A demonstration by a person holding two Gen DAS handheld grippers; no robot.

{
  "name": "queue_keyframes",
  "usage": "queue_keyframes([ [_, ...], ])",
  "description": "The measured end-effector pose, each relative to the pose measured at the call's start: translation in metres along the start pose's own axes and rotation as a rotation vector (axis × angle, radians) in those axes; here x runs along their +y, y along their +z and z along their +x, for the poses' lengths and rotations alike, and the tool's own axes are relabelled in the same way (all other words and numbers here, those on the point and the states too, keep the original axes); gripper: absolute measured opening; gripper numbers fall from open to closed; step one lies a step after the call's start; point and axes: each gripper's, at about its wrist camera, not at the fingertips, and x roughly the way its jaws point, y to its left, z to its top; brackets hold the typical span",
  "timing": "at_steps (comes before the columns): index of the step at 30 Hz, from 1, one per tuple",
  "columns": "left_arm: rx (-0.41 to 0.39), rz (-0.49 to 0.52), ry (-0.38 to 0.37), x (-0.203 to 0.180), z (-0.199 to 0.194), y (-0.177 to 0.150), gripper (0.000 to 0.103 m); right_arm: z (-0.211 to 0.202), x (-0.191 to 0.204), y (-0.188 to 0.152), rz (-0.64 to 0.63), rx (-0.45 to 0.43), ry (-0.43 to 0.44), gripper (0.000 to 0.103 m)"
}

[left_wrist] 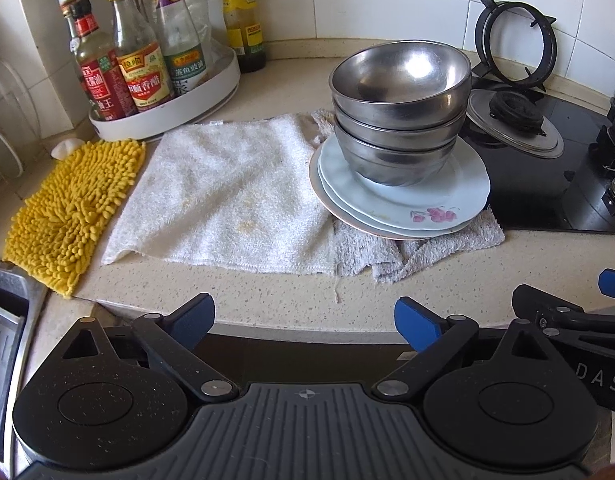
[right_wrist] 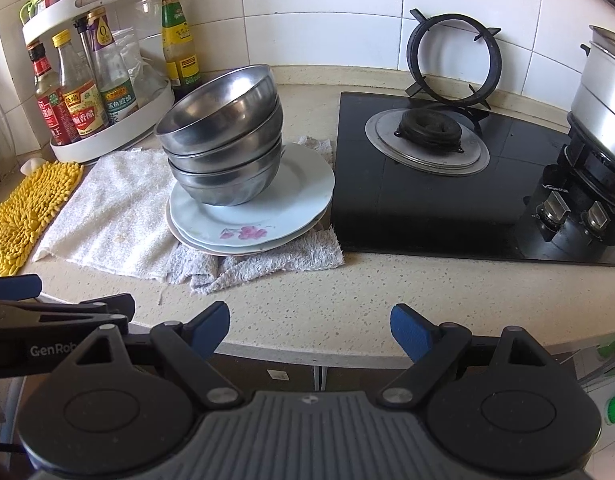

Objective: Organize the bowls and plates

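Three nested steel bowls (left_wrist: 399, 108) (right_wrist: 223, 140) stand, leaning a little, on a pile of white plates (left_wrist: 439, 208) (right_wrist: 303, 184); the top plate bears a pink flower. The pile rests on a grey towel (left_wrist: 447, 248) (right_wrist: 275, 260) beside the stove. My left gripper (left_wrist: 305, 318) hangs open over the counter's front edge, well short of the dishes, with nothing between its blue pads. My right gripper (right_wrist: 309, 334) is open too, empty, near the same edge and to the right of the pile. Each gripper shows at the side of the other's view.
A white towel (left_wrist: 227, 196) (right_wrist: 115, 208) and a yellow chenille mat (left_wrist: 75, 208) (right_wrist: 27, 212) lie left of the dishes. A white turntable of sauce bottles (left_wrist: 147, 80) (right_wrist: 87, 100) stands behind them. The black gas hob (left_wrist: 547, 168) (right_wrist: 447, 200) with a loose pan support and a steel pot (right_wrist: 603, 92) fills the right.
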Motion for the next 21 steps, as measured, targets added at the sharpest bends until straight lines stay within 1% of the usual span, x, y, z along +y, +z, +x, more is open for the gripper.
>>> queue_keyframes([
  [12, 0.005, -0.007, 0.015, 0.009, -0.003, -0.004, 0.096, -0.002, 0.013, -0.002, -0.026, -0.001, 0.014, 0.094],
  [21, 0.002, -0.019, 0.010, 0.016, -0.004, -0.006, 0.095, -0.005, 0.020, -0.003, -0.037, -0.004, 0.013, 0.094],
])
